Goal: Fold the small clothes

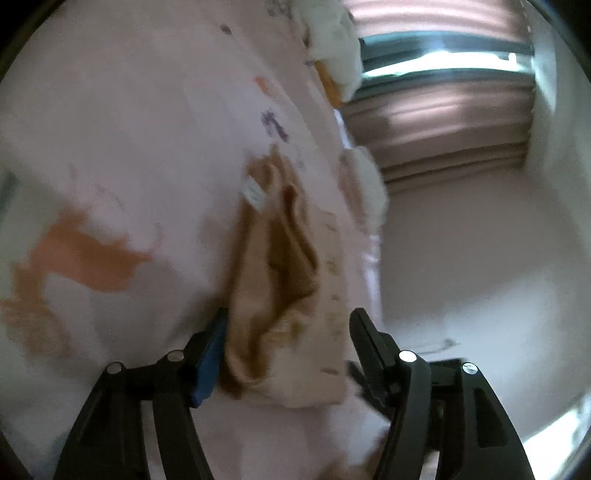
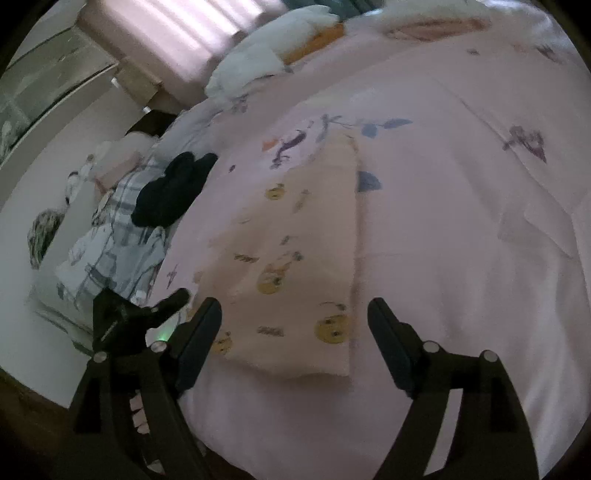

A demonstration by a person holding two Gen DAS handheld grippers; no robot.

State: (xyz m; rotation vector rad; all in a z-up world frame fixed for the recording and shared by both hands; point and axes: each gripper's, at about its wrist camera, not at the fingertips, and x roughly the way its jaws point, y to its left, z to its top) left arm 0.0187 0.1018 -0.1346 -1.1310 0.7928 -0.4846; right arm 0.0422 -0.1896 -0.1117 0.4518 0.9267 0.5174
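So we've got both grippers off the cloth: the left gripper [image 1: 288, 328] sits with jaws apart around the peach garment's [image 2: 295, 258] bunched tan edge, not clamping it, and the right gripper [image 2: 295, 317] is spread wide just above the near hem. It's lying folded lengthwise on the pink bedsheet [image 2: 461, 221]. Looks like 1 fold is done; next we'd re-grip an end and fold across.

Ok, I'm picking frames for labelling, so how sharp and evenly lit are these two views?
Left wrist: motion blur smears the bedsheet prints and the tan garment; the window glares. Right wrist: sharper, the printed cloth is readable, soft at the edges, curtain overexposed. Both show strong fisheye bending and dark corners.
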